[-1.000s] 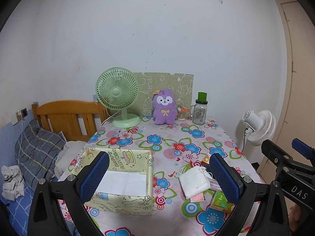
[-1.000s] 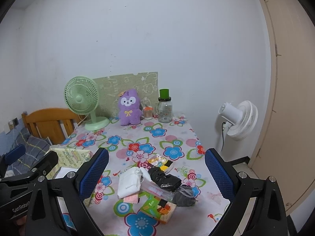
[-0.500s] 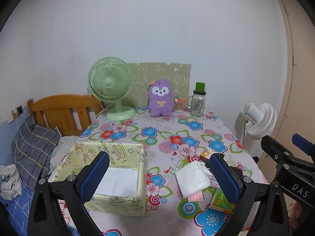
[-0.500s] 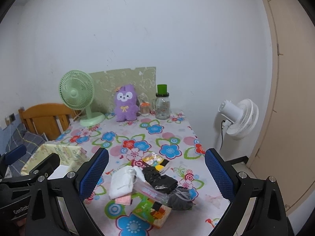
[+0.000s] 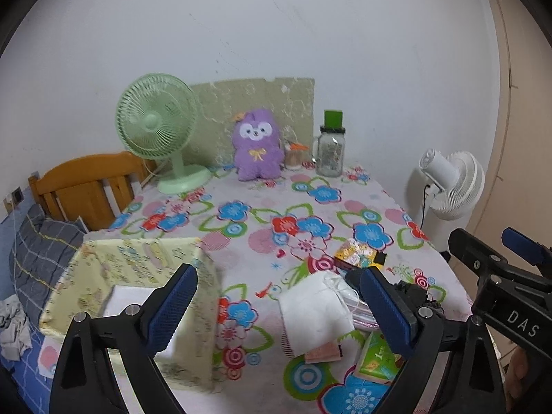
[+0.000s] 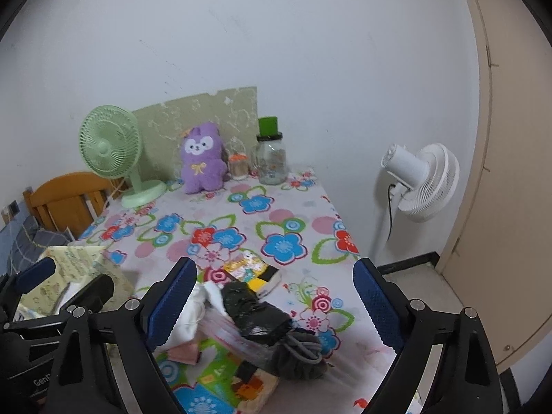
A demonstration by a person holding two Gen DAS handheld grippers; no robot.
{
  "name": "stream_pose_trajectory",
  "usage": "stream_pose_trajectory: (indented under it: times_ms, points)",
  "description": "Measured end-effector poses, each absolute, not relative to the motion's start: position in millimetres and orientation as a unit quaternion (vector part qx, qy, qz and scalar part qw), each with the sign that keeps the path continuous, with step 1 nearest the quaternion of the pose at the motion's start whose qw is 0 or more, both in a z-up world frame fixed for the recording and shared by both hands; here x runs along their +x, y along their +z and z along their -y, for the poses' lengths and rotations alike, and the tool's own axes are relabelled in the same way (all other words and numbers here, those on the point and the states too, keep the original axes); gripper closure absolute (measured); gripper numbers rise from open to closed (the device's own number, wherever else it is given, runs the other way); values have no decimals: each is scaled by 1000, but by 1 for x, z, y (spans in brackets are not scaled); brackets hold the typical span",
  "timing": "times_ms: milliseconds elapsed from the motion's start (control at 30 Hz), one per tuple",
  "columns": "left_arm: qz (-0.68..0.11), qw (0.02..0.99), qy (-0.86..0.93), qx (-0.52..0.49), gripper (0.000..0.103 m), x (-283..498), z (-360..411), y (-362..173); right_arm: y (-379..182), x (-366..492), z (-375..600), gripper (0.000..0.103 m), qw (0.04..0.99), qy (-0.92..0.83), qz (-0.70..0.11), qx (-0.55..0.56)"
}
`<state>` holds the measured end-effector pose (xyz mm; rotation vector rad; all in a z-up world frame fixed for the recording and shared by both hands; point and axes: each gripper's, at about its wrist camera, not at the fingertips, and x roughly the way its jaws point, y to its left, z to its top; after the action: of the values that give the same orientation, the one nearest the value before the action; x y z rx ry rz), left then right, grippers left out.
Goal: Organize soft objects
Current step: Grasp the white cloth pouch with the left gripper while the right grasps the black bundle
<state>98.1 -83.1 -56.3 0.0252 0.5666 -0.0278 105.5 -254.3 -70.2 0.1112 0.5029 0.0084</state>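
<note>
The left gripper (image 5: 279, 305) hangs above the near table edge, jaws wide but closing, nothing pressed between its pads. Under its left finger stands a yellow fabric storage box (image 5: 138, 269); toward its right finger lies a white cloth pouch (image 5: 315, 310). The right gripper (image 6: 274, 305), also wide and closing, grips nothing; beneath it lies a heap: black folded cloth (image 6: 257, 310), grey knitted piece (image 6: 298, 352), clear plastic bag (image 6: 234, 336). A purple plush toy (image 6: 201, 158) sits upright at the far edge of the floral tablecloth (image 6: 286, 220), beside a green desk fan (image 6: 110, 151).
</note>
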Motion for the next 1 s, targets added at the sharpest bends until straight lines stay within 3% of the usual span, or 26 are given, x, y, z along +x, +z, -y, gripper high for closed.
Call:
stream_pose_trajectory:
  times_ms: [533,667,1000]
  points:
    - [-347,937,-34,24,8,144,106,-109,-116,150,260,9,952,13,-302,50]
    - [-354,934,-39,27,12,152,108,-118,-128,163,252,17,945,32,-322,46]
    - [-394,918,-43,17,14,173,105,-148,-155,186,237,25,928,64,-364,42]
